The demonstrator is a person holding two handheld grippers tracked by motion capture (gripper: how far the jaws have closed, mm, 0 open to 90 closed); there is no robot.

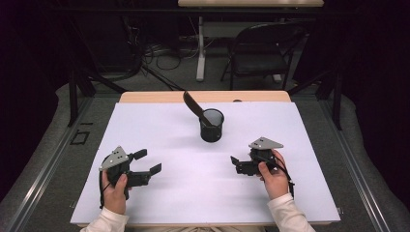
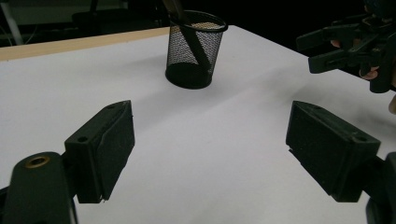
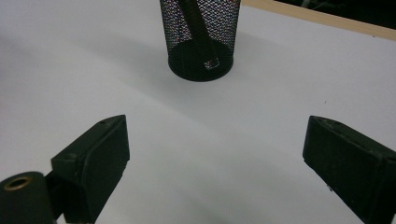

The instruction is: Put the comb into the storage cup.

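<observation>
Now we hold both hand-held grippers, left hand-held gripper [image 1: 146, 161] and right hand-held gripper [image 1: 235, 163], wide apart, empty. Mesh cup [image 1: 212, 125] near surface [image 1: 159, 130] far edge looks light, tippy; dark tool [image 1: 194, 105] stiff, grab top end.

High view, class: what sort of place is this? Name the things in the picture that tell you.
Probably a lab or recording room, not a home. A white-covered table holds one mesh cup, dark curtains close the sides, and loose cables lie on the floor beside a folding chair.
</observation>
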